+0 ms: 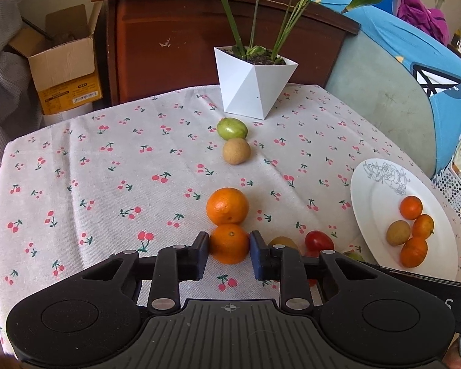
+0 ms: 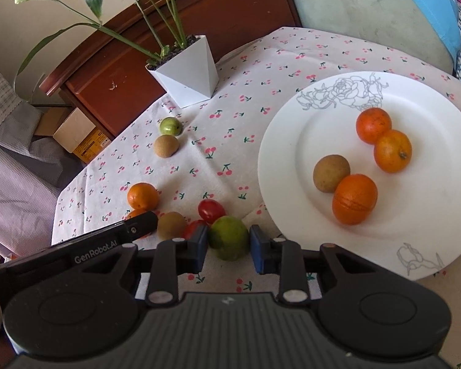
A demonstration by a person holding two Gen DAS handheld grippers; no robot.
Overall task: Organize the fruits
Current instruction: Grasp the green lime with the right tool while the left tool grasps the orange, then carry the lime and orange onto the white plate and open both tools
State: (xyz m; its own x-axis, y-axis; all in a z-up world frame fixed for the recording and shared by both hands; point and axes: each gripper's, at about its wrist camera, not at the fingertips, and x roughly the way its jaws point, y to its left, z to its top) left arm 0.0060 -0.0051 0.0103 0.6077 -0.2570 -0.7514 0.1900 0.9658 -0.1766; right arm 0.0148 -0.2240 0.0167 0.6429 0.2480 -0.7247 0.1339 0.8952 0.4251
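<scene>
Fruits lie scattered on our cherry-print cloth table (image 1: 76, 166), and four already sit on the white flower-drawn plate (image 2: 292, 153) ahead and right of our right gripper (image 2: 228, 243). Our left gripper (image 1: 229, 247) has its blue pads pressed on the near round orange (image 1: 229, 243), which touches a second orange (image 1: 227, 206) just beyond it. Our right tongs flank a round green fruit (image 2: 229, 238), pads touching both sides (we judge it gripped). Lifting the near orange could nudge its neighbour into a roll, and the small red tomato (image 2: 211, 210) and brown kiwi-like fruit (image 2: 171, 225) crowd the green one just left of it, so a drag may scatter them. On the left tool's side we read "GenRobot.AI"; the cardboard box's label is too small.
</scene>
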